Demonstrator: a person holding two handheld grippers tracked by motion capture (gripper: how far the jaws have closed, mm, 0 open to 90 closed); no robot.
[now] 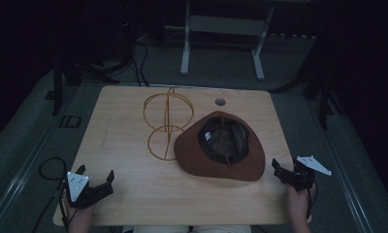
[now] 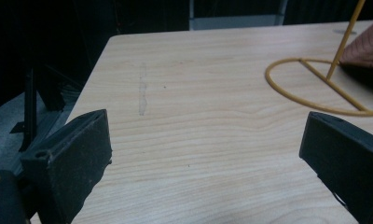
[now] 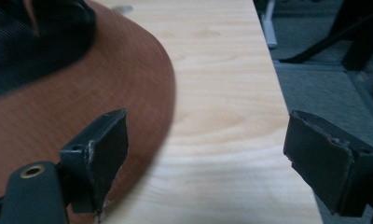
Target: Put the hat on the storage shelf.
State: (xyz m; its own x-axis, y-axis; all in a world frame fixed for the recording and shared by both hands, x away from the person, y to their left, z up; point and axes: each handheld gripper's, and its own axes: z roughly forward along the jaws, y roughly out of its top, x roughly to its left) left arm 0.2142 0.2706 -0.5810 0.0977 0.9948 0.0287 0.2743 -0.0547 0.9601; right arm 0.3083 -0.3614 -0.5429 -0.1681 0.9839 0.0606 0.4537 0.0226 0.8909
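I see a brown felt hat [image 1: 216, 155] lying upside down near the right of the light wooden counter [image 1: 134, 184], touching a yellow wire stand [image 1: 167, 124] | my left hand-held gripper [image 1: 95, 180]: wide open, holding nothing | my right hand-held gripper [image 1: 283, 171]: wide open, empty, just beside the hat brim

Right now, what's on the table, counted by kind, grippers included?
Brown hat, lying crown-down: 1
Yellow wire hat stand: 1
Handheld grippers, both open: 2, the left gripper and the right gripper
Total: 4
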